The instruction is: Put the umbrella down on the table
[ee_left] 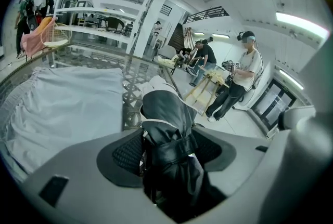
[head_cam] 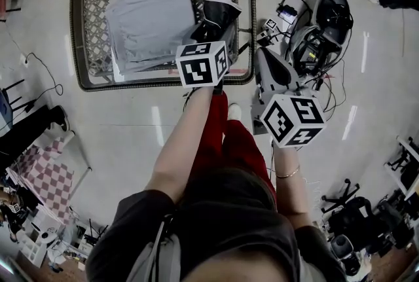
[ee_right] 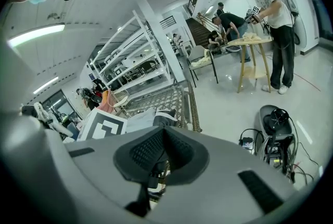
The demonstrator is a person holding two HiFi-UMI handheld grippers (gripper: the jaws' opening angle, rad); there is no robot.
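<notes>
In the head view, the left tool holds the folded black umbrella above the right near corner of the bench, beside a grey cloth, while the right tool hangs off the bench over the floor. In the left gripper view, the left tool has its jaws clamped on the strapped umbrella, with the cloth to the left beyond it. In the right gripper view, the right tool has its jaws together with nothing between them, and the umbrella shows beyond over the bench.
</notes>
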